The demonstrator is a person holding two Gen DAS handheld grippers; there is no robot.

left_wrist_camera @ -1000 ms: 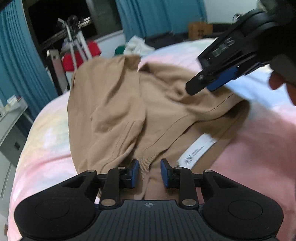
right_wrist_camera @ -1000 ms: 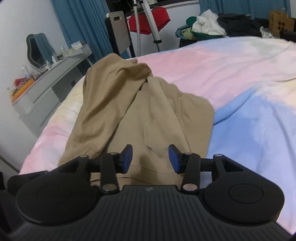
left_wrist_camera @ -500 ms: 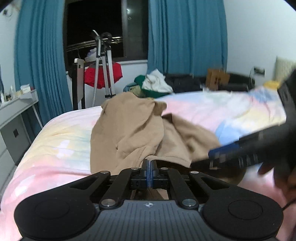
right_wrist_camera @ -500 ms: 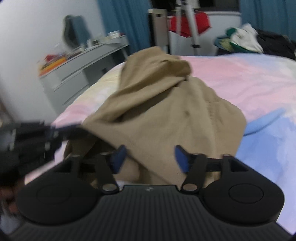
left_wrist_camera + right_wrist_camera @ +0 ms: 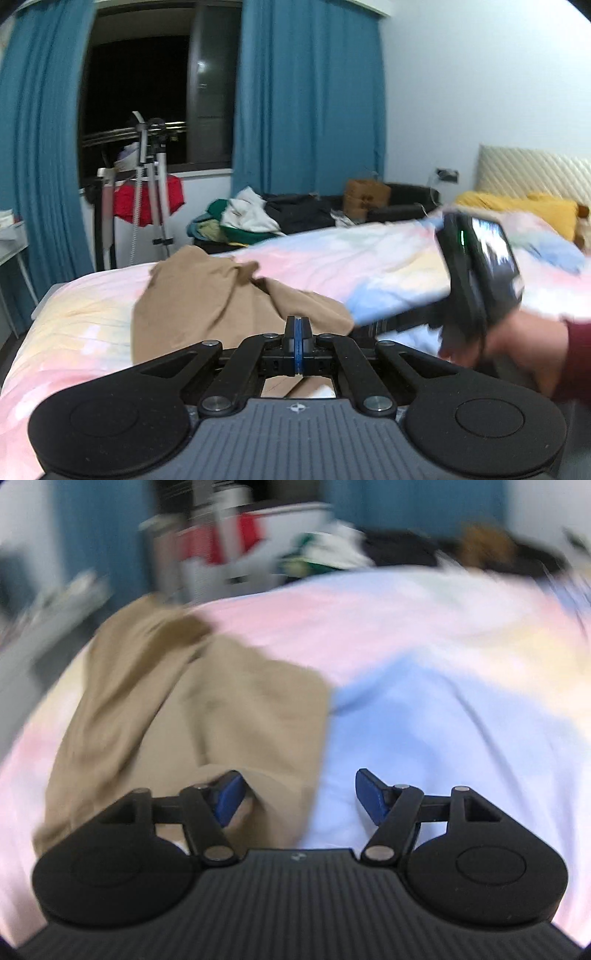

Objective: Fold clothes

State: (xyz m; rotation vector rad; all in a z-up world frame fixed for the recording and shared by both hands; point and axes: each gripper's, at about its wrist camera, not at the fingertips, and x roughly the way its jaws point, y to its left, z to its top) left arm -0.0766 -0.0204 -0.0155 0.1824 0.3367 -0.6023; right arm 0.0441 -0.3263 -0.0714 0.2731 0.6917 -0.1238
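Right at the left gripper [image 5: 295,345] the jaws are pressed together, blue pads meeting with no gap to be seen; tan cloth shows just beneath and behind them through the linkage, so a thin edge may be pinched there, but the pictures do not settle it. The right gripper [image 5: 299,797] has its jaws wide apart, one blue finger [image 5: 227,794] low against a rolled fold of the tan garment [image 5: 192,709] and the other over bare bedspread, so the garment's near corner sits between them, unheld. Ahead of both sets of jaws the garment lies rumpled on the pastel bedspread [image 5: 424,709] of the bed, one thick flap thrown over the rest and a crumpled ridge at its far end; it is not flat or squared. In the left wrist view the right gripper's body appears off to the right of the left jaws, blurred, gripped by a hand [image 5: 517,343] in a dark red sleeve. Judging by its drape, the garment is soft, light knit cloth: it will sag and stretch instead of holding a line, and it clings to the bedspread more than it slides. A single-layer pinch at a hem or seam corner seems the surest hold, since those edges are firmer; grabbing the bulky fold risks catching several layers or the bedspread below. Beyond the bed, a heap of other clothes [image 5: 243,218] lies by the blue curtains [image 5: 306,96].
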